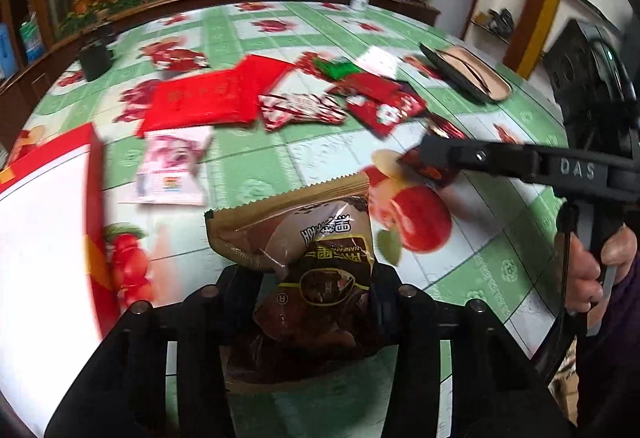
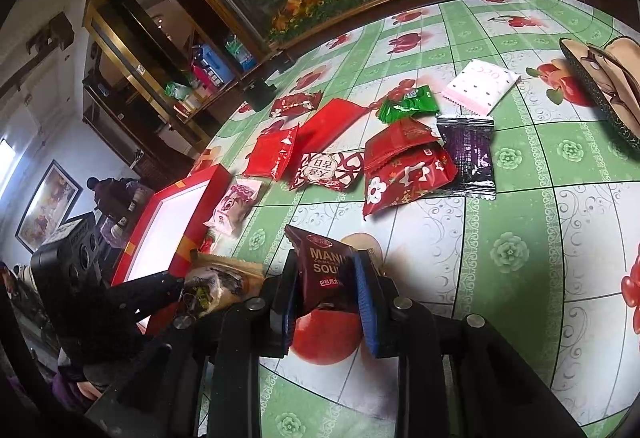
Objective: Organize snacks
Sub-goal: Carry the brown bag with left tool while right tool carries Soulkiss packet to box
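Snacks in both claws, box waiting at the left. Left gripper [image 1: 310, 290] pinching a brown packet [image 1: 304, 258] low on its body, top seal free and pointing away over the table [image 1: 256, 166]. Right gripper [image 2: 326, 290] pressed on a dark red packet [image 2: 326, 270] between blue pads [image 2: 366, 302], held upright just above the cloth.

Red box [image 2: 168, 234] open at the near left edge, white floor showing, apparently bare where visible. Probably the sorting target, judging by the task; step in hand looks like carrying both packets over to it.

To do it well:
- Keep both squeezes firm but light; contents likely soft or brittle, film slippery.
- Lift clear of the box wall [image 1: 96, 182] before moving across, so no seal catches the rim.
- Send the left packet first, being nearer the box; hold the right back to avoid crossing arms.
- Lay each flat against a corner or side, label up, leaving room for rows.
- Release only once the packet rests on the floor, not from height.

Still loose on the table, well apart from the box: pink packet [image 2: 236, 206] just beside the box wall, several red packets [image 2: 404, 166], a purple one [image 2: 468, 154], a green one [image 2: 408, 104], a white dotted one [image 2: 480, 82]. Pink one nearest, likely the easy next pick.

Risk: motion blur in the left view suggests speed; slow down near the rim.
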